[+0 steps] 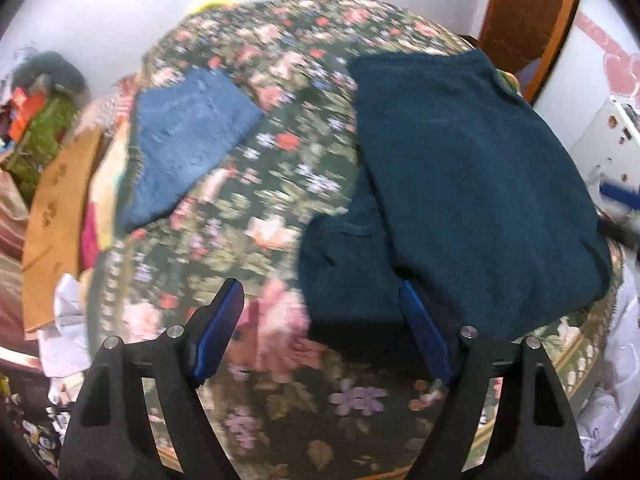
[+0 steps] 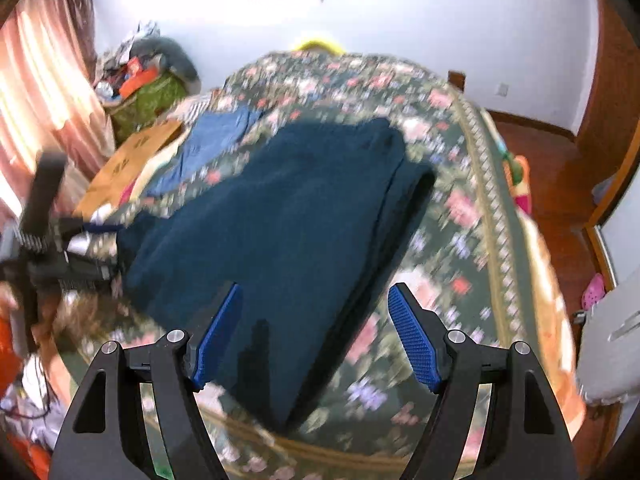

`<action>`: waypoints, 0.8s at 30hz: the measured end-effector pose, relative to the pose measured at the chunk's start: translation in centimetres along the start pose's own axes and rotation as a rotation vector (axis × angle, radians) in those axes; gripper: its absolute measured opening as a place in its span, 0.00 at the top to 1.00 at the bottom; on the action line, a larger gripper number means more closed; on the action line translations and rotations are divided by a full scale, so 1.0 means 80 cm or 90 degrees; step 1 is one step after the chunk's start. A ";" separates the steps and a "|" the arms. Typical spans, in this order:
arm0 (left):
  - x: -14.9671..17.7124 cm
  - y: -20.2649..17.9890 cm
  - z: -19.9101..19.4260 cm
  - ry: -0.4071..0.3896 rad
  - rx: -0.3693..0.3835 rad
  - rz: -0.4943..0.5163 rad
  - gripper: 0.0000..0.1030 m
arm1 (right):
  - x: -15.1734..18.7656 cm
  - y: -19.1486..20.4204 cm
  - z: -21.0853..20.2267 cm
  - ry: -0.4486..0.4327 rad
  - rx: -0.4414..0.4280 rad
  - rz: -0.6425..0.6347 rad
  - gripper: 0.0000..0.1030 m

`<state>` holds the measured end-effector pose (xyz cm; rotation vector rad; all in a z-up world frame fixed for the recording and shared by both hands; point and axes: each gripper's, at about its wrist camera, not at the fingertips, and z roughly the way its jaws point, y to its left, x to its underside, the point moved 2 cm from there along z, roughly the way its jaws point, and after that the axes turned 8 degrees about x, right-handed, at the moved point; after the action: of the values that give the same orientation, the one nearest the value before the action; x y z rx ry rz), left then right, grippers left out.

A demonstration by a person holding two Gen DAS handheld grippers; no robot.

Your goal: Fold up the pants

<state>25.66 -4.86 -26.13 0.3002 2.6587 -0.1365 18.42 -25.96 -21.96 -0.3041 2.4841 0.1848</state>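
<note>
Your left hand-held gripper [image 1: 322, 300] and right hand-held gripper [image 2: 314, 302] both hang spread, holding nothing. The pants [image 2: 280, 216] lie folded on the bed [image 2: 452, 208].

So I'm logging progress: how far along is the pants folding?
The dark teal pants lie on the floral bedspread with at least one fold made, layers stacked. Nothing is in hand: the left hand-held gripper and the right hand-held gripper are open. Probably another fold remains.
</note>
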 end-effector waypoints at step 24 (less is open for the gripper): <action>-0.155 0.001 -0.005 -0.089 0.029 0.043 0.21 | -0.069 -0.053 0.032 -0.062 0.006 0.045 0.29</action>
<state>36.34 -7.06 -20.17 0.3799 2.5066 -0.1895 25.27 -28.59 -20.95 -0.1996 2.4000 0.2120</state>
